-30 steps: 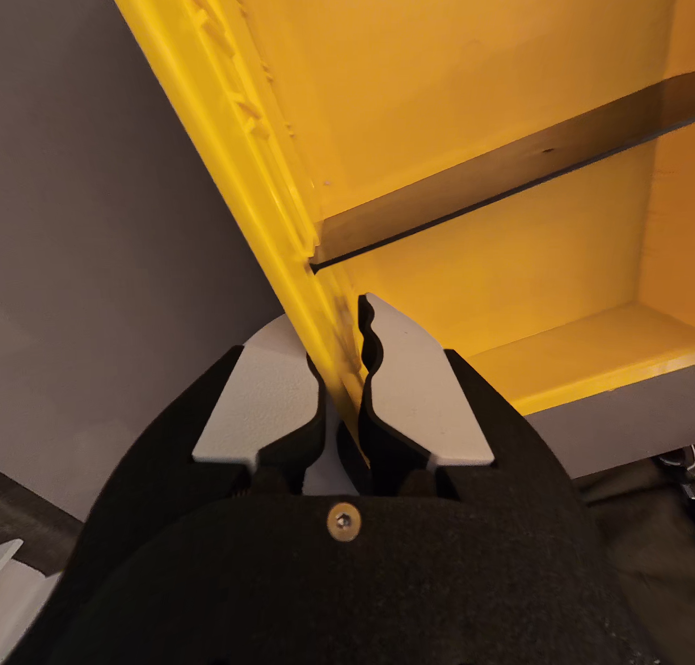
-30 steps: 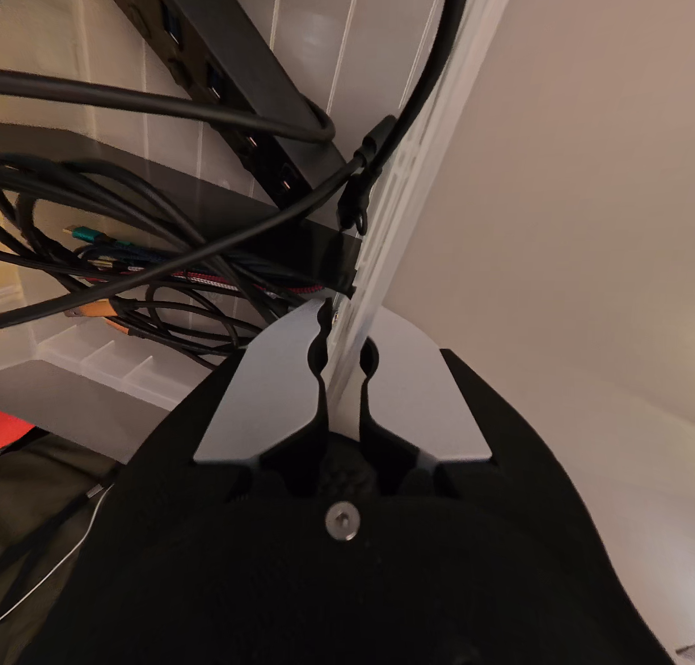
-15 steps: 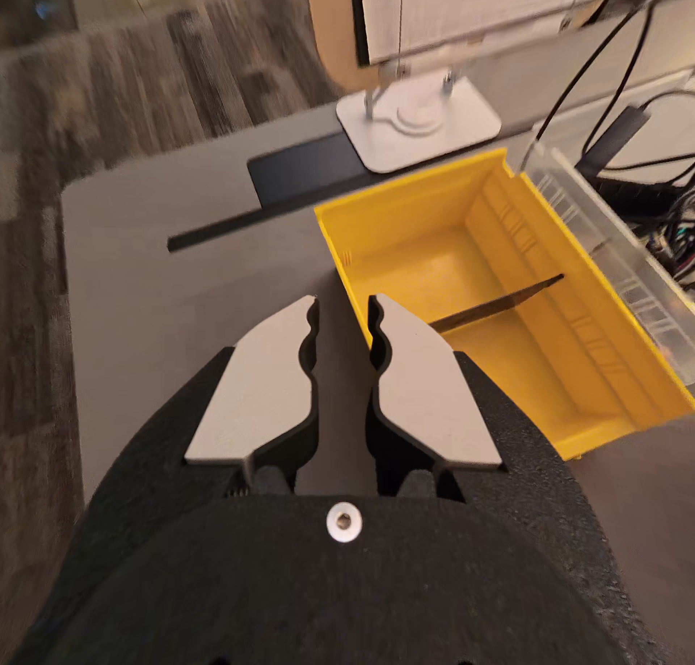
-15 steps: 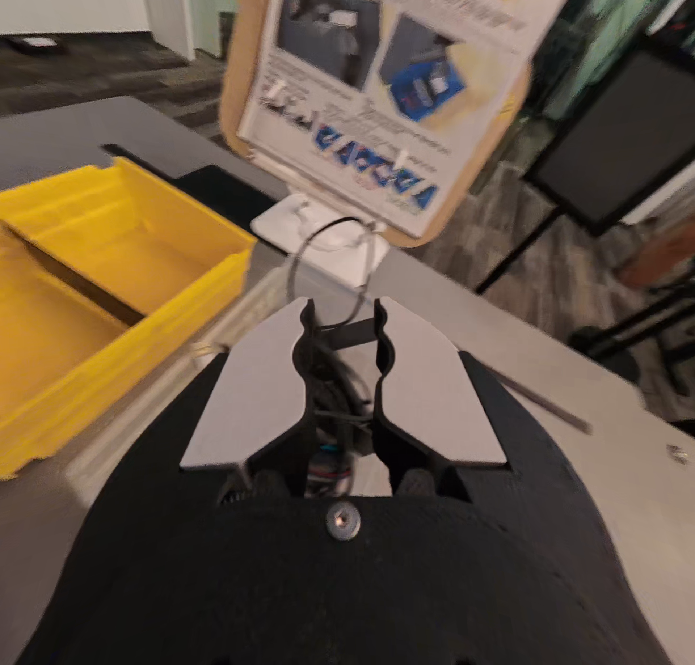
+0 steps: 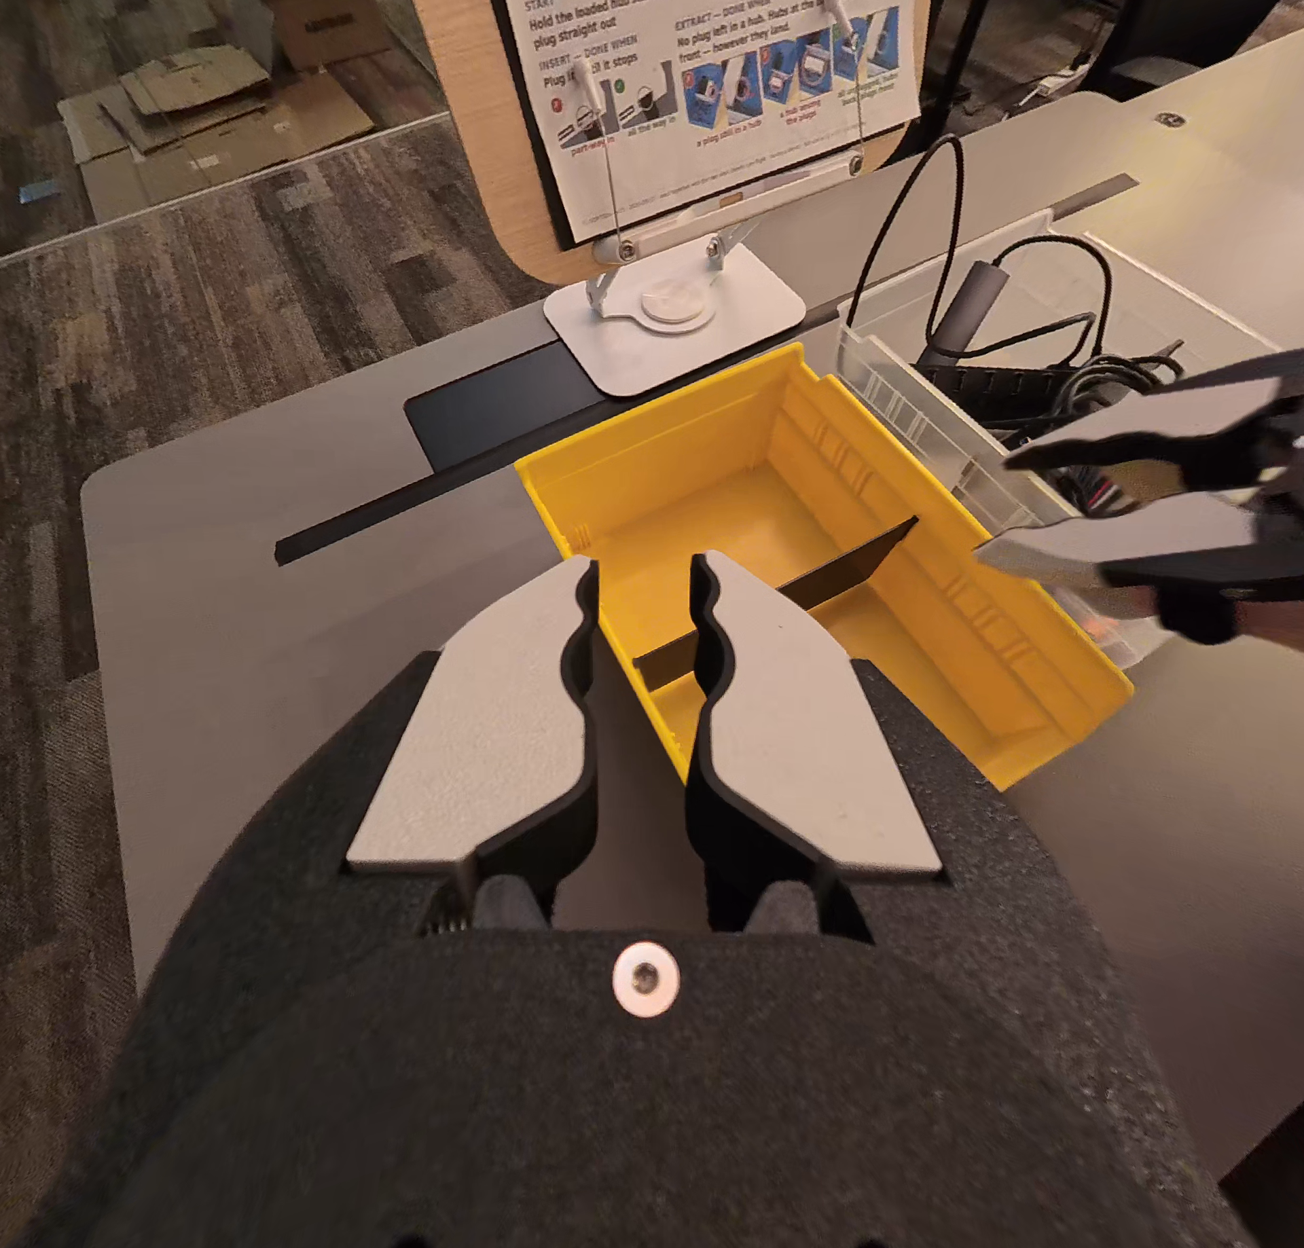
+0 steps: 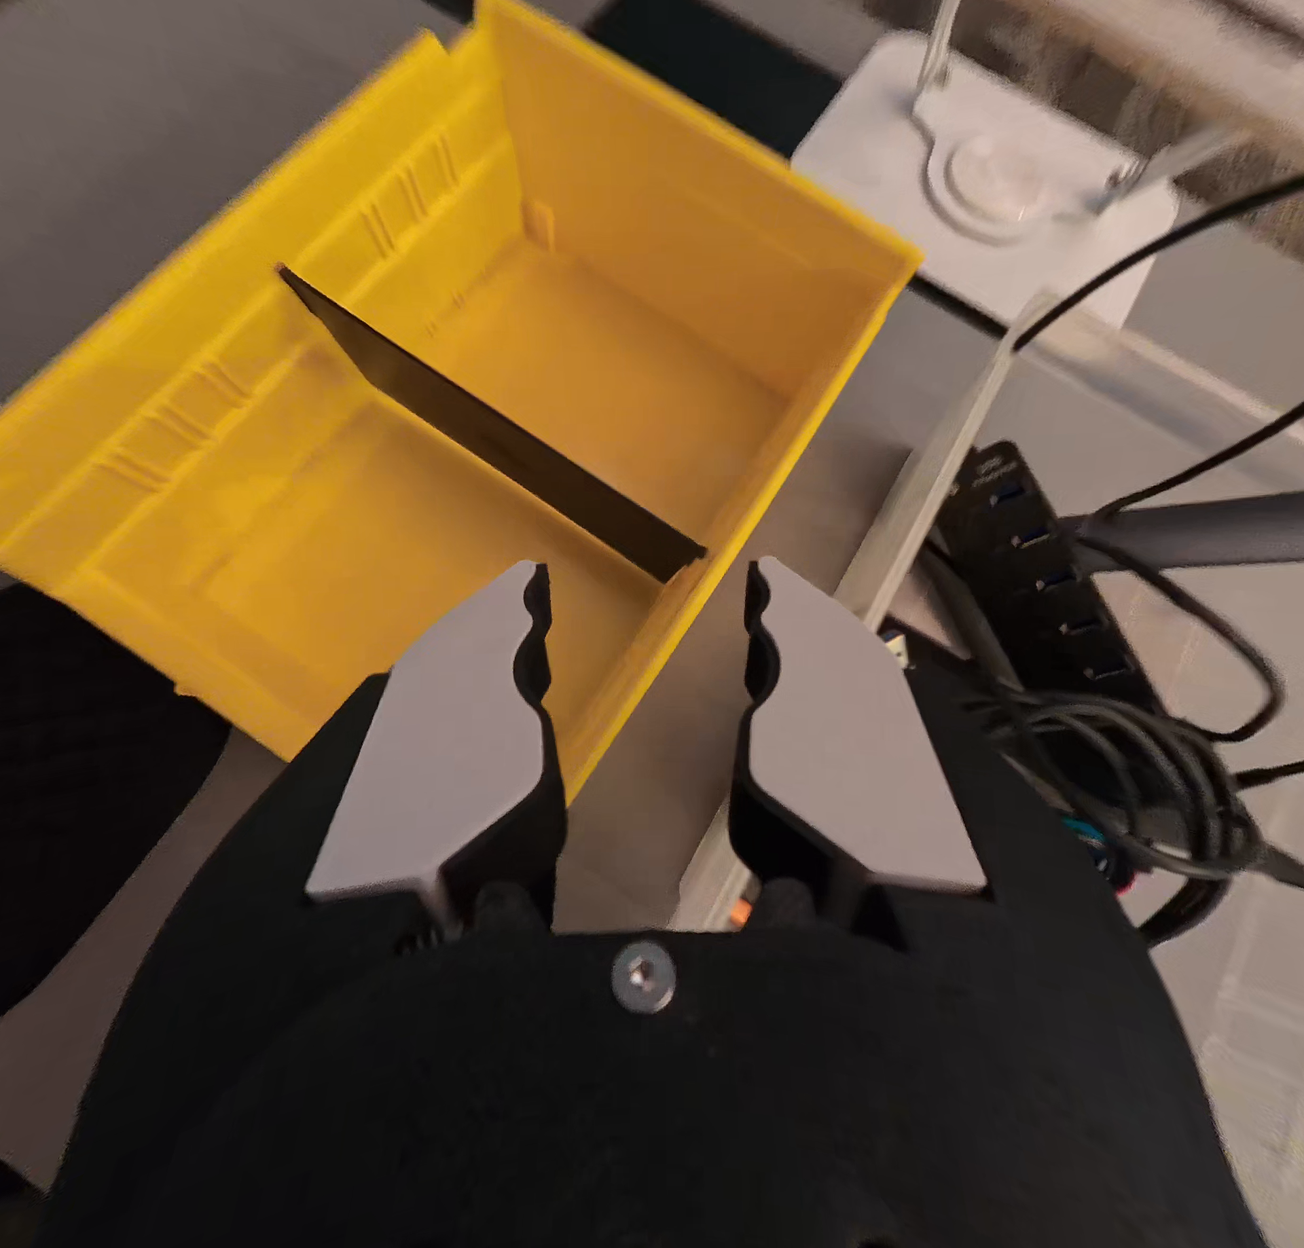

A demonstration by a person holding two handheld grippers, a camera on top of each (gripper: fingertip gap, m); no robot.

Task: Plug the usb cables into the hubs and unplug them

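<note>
Hovering over the bins, nothing picked up yet

Judging by the layout, the job is sitting near its start: the yellow bin (image 5: 832, 579), split by a black divider (image 6: 494, 431), is lying empty, while the hub (image 6: 1044, 572) and cables (image 6: 1101, 741) are lying tangled in the clear bin (image 5: 910, 403) beside it on the counter (image 5: 282, 579). Left tongs (image 5: 643, 579) are showing a narrow gap, holding nothing. Right tongs (image 6: 646, 593) are gaping wider, empty, hanging over the two bins' adjoining walls.

Left claw (image 5: 643, 565) held aloft, jaws parted with nothing between them, right claw (image 6: 648, 572) wider apart and empty, angled downward, its fingers (image 5: 1101, 544) stacked sideways in the left view
</note>
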